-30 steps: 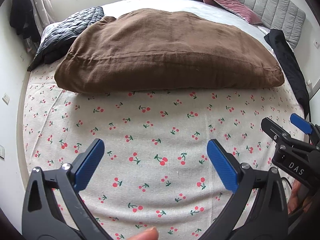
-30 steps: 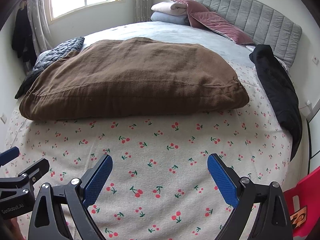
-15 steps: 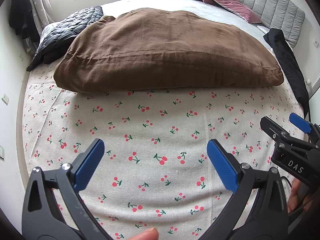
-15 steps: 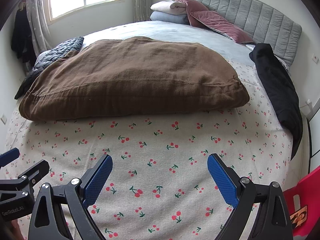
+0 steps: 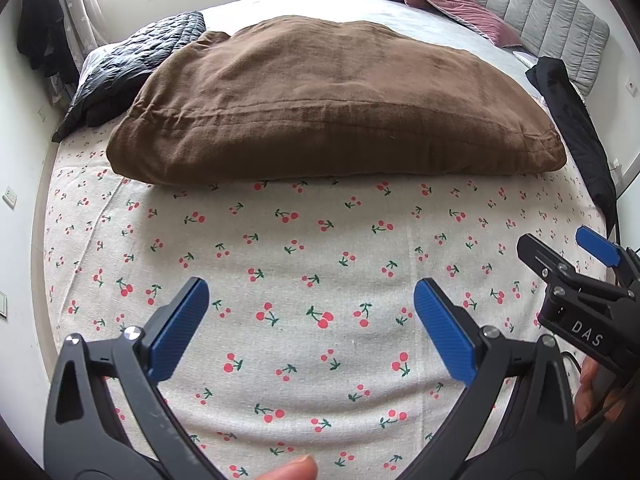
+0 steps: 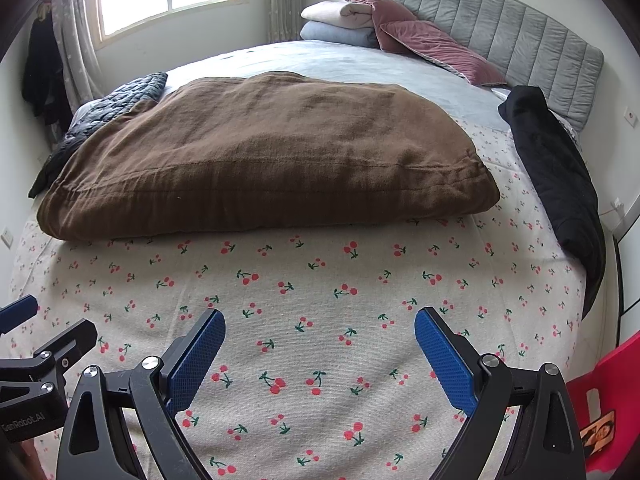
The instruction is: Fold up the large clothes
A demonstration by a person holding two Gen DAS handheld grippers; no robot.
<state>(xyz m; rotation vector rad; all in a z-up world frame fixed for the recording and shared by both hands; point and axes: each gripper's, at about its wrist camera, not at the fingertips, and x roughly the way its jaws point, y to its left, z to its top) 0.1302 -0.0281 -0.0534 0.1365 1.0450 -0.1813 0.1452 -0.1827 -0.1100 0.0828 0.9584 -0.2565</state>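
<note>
A large brown garment (image 5: 332,104) lies folded into a thick rectangle across the bed, also in the right wrist view (image 6: 260,160). It rests on a cherry-print sheet (image 5: 320,264). My left gripper (image 5: 312,320) is open and empty, above the sheet short of the garment's near edge. My right gripper (image 6: 320,352) is open and empty, beside it to the right; it shows at the right of the left wrist view (image 5: 568,256). The left gripper shows at the left of the right wrist view (image 6: 44,332).
A dark quilted jacket (image 5: 128,64) lies at the bed's left, a black garment (image 6: 556,168) along the right edge. Pink pillows (image 6: 432,48) and folded blankets (image 6: 340,24) sit by the grey headboard (image 6: 520,40). A red object (image 6: 600,408) stands at the lower right.
Both views have drifted very slightly; the brown garment sits a touch higher in the left wrist view. Both grippers stay open and empty.
</note>
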